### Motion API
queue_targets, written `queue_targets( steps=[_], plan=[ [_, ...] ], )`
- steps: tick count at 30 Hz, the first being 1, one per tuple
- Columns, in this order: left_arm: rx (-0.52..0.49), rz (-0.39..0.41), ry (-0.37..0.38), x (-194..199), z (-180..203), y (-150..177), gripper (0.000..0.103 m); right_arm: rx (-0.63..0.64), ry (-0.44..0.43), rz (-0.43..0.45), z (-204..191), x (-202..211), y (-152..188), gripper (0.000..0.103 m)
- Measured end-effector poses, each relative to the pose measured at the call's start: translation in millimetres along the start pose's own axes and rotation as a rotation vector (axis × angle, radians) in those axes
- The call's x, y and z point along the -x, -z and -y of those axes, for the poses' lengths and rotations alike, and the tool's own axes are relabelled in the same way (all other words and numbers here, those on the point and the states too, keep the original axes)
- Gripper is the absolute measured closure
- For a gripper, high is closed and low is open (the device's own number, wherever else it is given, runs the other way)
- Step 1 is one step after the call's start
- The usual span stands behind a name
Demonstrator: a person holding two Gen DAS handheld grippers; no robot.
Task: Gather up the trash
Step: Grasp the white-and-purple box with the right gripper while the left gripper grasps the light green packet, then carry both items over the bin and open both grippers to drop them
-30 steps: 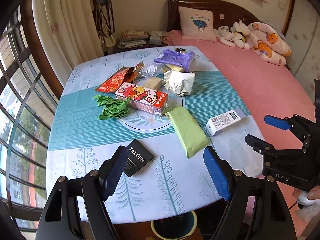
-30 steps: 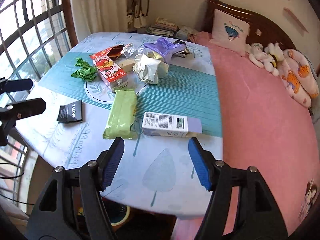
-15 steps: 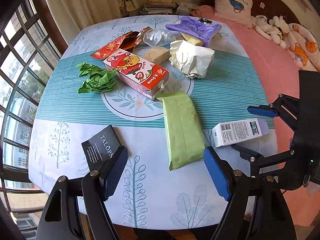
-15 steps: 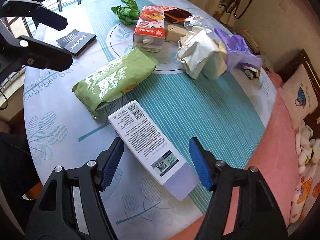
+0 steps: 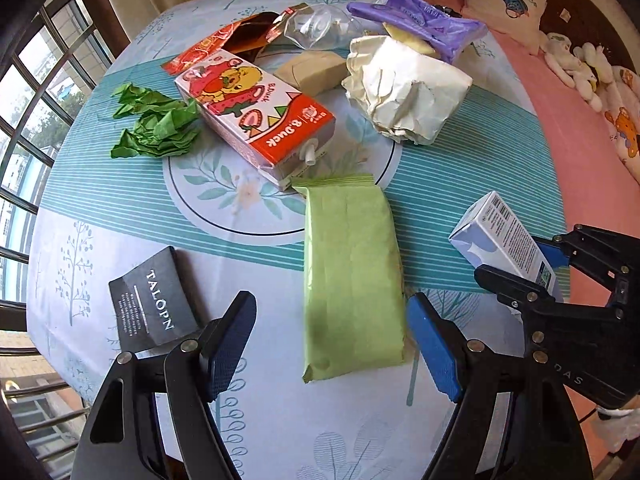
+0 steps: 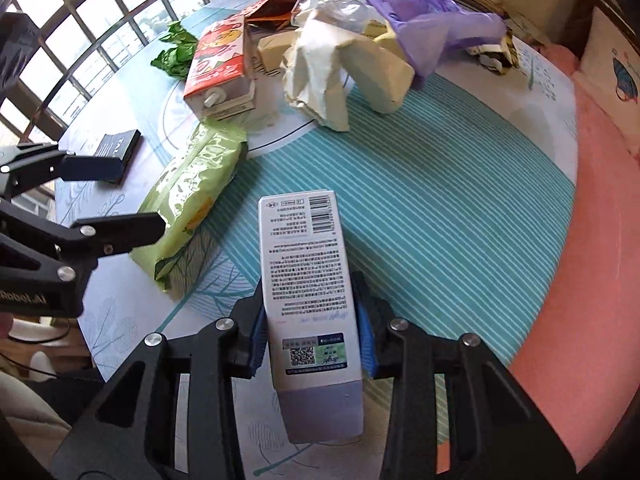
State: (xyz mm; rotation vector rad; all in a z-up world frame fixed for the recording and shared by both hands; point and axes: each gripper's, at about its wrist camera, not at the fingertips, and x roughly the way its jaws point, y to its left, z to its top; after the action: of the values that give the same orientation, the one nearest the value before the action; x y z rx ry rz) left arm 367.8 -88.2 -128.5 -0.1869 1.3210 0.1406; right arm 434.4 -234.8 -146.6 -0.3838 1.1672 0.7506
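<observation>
Round table [image 5: 120, 208] under a teal-striped cloth, bed beyond. My right gripper [image 6: 310, 334] has just been closing and now clamps the white carton [image 6: 306, 280]; my left gripper [image 5: 332, 344] hangs spread astride the green pack [image 5: 348, 272]. Farther off: juice box [image 5: 256, 120], crumpled paper [image 5: 404, 88], purple bag [image 5: 424, 24].

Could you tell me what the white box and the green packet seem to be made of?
The white box, gripped in the right gripper, looks like thin printed cardboard: flat faces, crisp edges, matte print. The green packet looks like glossy plastic film: it wrinkles, shines in the right wrist view, and has a crimped end seal.
</observation>
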Motion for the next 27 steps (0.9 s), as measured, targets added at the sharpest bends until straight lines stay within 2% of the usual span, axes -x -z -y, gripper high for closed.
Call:
queue_targets(
  steps=[5, 6, 7, 11, 13, 14, 16, 18, 23, 27],
  plan=[
    [-0.005, -0.029, -0.026, -20.5, 14.3, -5.9, 0.024, -0.066, -0.009, 0.007, -1.6, 4.4, 5.5, 0.069],
    [-0.005, -0.034, -0.03, -23.7, 16.6, -6.4, 0.027, -0.075, -0.009, 0.013, -4.0, 6.9, 9.3, 0.069],
    [-0.007, -0.042, -0.037, -26.9, 18.9, -6.8, 0.034, -0.082, -0.011, 0.015, -5.3, 8.6, 12.1, 0.069],
    [-0.036, -0.029, -0.044, -30.3, 26.4, -7.6, 0.047, -0.107, -0.021, 0.022, -8.9, 10.4, 16.7, 0.069],
    [-0.048, -0.023, -0.041, -29.8, 27.9, -8.6, 0.059, -0.119, -0.023, 0.023, -9.7, 11.3, 18.4, 0.069],
    [-0.052, -0.021, -0.042, -29.5, 28.1, -8.7, 0.062, -0.126, -0.024, 0.024, -10.2, 11.5, 18.6, 0.069],
    [-0.057, -0.018, -0.043, -26.9, 25.6, -9.8, 0.078, -0.14, -0.029, 0.023, -11.4, 11.2, 18.6, 0.069],
    [-0.051, -0.024, -0.027, -25.9, 22.1, -8.8, 0.084, -0.153, -0.029, 0.023, -12.9, 10.9, 18.2, 0.07],
    [-0.075, 0.0, -0.035, -14.1, 15.7, 0.3, 0.088, -0.18, -0.033, 0.02, -21.9, 10.1, 17.0, 0.07],
    [-0.098, 0.05, -0.019, 8.7, 10.3, 11.6, 0.088, -0.189, -0.031, 0.027, -34.6, 15.1, 17.8, 0.07]
  ],
)
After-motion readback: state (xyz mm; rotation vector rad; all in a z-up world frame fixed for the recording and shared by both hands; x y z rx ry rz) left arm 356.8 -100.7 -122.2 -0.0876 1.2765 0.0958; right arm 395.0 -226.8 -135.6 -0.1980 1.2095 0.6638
